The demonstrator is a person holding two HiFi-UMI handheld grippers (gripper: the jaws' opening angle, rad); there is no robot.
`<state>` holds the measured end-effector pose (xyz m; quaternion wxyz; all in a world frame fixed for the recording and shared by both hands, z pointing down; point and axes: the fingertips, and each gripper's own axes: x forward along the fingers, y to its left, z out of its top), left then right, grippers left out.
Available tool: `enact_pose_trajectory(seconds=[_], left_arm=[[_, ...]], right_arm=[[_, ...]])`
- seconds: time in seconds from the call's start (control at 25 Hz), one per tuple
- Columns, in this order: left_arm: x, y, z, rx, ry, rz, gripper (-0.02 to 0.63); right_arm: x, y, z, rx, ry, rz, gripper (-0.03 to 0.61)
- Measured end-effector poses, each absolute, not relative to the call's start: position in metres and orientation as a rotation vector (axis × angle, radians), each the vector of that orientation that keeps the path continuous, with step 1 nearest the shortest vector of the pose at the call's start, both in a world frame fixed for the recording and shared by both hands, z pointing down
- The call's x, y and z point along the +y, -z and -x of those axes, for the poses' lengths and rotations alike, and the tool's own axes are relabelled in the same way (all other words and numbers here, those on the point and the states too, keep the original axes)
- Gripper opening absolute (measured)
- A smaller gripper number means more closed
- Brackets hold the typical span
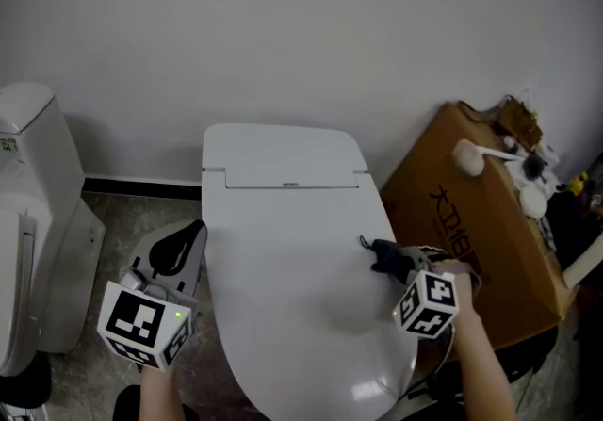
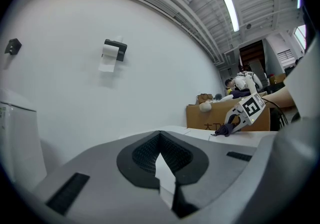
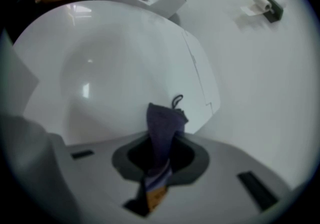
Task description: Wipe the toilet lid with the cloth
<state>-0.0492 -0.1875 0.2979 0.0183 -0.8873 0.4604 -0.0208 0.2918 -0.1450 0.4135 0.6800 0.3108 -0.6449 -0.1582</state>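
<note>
A plain white wall (image 1: 377,33) runs behind everything, meeting a grey tiled floor (image 1: 122,212) at a dark skirting strip. A white toilet stands against it with the toilet lid (image 1: 292,250) closed, a broad glossy oval that fills the middle of the head view. To the left, a second white toilet (image 1: 33,184) stands well apart from the first. To the right, a brown cardboard box (image 1: 452,212) sits just beside the bowl, with a few small objects on top of it, too small to tell apart.

The left hand-held gripper (image 1: 193,233) hangs off the lid's left edge, over the floor between the two toilets. In its own view the left hand-held gripper (image 2: 160,140) has its jaws brought together at the tips, with nothing between them.

The right hand-held gripper (image 1: 400,264) is over the right side of the lid. In its own view the right hand-held gripper (image 3: 162,138) has its jaws clamped on the cloth (image 3: 162,128), a dark purple piece that stands out past the tips, with a small loop at its far end. In the head view the cloth (image 1: 382,254) is down on the lid's right part, short of the rim.

A toilet roll (image 2: 111,53) hangs from a dark holder high on the wall.
</note>
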Motion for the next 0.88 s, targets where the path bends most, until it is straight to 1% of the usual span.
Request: enact_pose_trajectory(seconds=[0.88], left_arm=[[-0.186, -0.298, 0.038, 1.408, 0.069, 2.767, 0.017]], right_arm=[[-0.148, -0.412, -0.227, -1.482, 0.446, -0.599, 0.063]])
